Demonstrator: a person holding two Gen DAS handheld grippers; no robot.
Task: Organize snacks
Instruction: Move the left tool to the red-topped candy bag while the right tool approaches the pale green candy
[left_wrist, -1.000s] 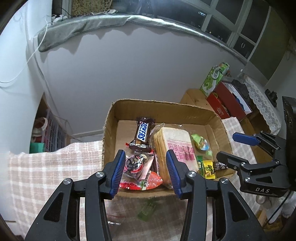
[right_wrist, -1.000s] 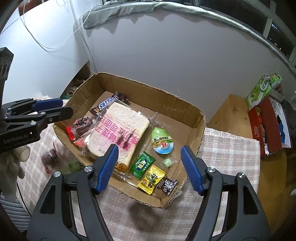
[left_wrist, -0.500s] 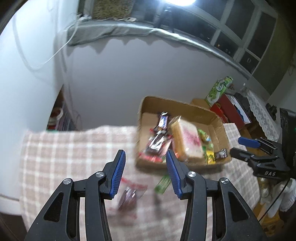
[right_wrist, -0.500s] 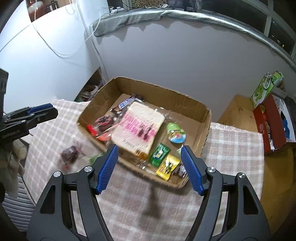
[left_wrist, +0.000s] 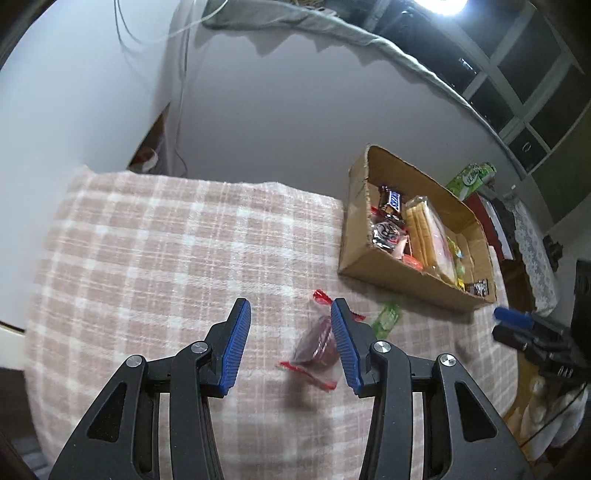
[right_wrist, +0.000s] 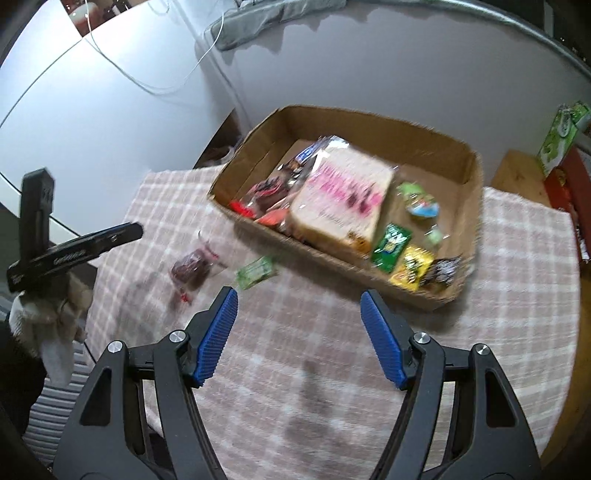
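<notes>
- The red-wrapped snack (left_wrist: 317, 345) is lying flat on the checked cloth (left_wrist: 166, 258), out of the box, near the front edge of the surface. Its long side is running from the front of the surface toward the box.
- The small green packet (left_wrist: 387, 318) is lying just beside it, between that snack and the cardboard box (left_wrist: 391, 271). Its long side is pointing toward the box too.
- The box is sitting at the far right corner of the surface in the left wrist view. Its long side is running along the right edge.
- Inside the box, the bag of sliced bread (right_wrist: 341, 201) is lying in the middle, with a chocolate bar (left_wrist: 392, 199) at the far end and small green (right_wrist: 391, 244) and yellow (right_wrist: 413, 267) packets at the near end.
- The left claw (left_wrist: 291, 347) is hanging over the cloth with its jaws partly apart, holding nothing. The red-wrapped snack is showing just inside its right blue pad.
- The right claw (right_wrist: 298, 338) is also holding nothing. Its jaws have just been closing a bit, with only bare cloth between them.
- A pale wall (left_wrist: 280, 96) is standing behind the surface, and dark windows (left_wrist: 524, 55) are up above.
</notes>
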